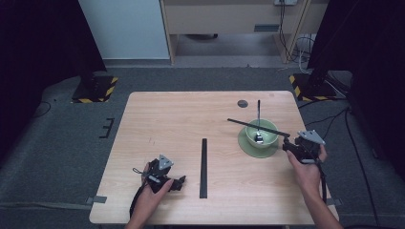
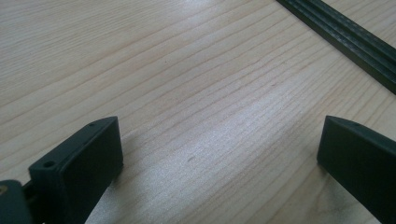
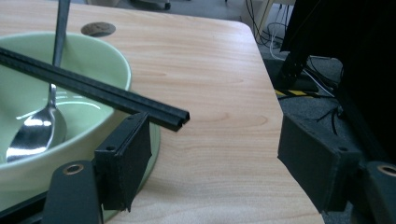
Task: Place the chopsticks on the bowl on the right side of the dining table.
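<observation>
We are noting two hand-held units, both black-bodied. The left gripper (image 1: 165, 179) is carrying a grey three-cornered plate on top, and a black cable is trailing from its rear. The right gripper (image 1: 291, 145) is carrying a matching grey plate, with a dark cable trailing from it too. In the gripper views we are seeing flat, rectangular matte black jaws, each showing a small screw hole near its outer edge. The person's forearms are showing no sleeves.
</observation>
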Demonstrator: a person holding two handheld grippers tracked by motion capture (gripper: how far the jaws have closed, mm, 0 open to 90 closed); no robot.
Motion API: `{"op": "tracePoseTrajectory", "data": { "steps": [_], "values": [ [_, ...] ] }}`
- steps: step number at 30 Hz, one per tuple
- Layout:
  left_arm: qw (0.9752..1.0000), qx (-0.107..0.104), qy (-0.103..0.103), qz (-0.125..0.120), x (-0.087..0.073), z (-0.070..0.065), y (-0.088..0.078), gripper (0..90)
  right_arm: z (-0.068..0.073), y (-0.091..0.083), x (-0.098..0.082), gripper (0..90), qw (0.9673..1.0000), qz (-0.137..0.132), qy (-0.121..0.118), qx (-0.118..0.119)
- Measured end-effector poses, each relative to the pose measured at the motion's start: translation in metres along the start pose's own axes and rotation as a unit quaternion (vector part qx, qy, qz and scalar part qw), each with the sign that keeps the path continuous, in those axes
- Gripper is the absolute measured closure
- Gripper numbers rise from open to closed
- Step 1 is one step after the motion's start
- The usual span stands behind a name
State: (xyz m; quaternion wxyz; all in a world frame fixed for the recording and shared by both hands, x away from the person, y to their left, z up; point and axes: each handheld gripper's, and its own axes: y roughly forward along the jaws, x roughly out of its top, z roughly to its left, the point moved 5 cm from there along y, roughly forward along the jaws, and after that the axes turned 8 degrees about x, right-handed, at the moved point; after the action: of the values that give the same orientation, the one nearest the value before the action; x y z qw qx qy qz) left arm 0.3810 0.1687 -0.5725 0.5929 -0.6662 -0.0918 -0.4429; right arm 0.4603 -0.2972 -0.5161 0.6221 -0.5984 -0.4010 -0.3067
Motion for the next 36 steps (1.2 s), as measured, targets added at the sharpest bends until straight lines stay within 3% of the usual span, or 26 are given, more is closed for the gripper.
{"op": "tracePoseTrajectory", "data": {
  "steps": [26, 36],
  "values": [
    [1.0, 0.0, 0.0, 0.0, 0.0, -0.0001, 0.0, 0.0, 0.0024, -0.0004, 0.0037, 24.4, 0.9994, 0.02, -0.027, 0.007],
    [1.0, 0.0, 0.0, 0.0, 0.0, -0.0001, 0.0, 0.0, 0.001, 0.0022, 0.0, 25.5, 0.9994, 0.022, -0.027, 0.005]
  ]
}}
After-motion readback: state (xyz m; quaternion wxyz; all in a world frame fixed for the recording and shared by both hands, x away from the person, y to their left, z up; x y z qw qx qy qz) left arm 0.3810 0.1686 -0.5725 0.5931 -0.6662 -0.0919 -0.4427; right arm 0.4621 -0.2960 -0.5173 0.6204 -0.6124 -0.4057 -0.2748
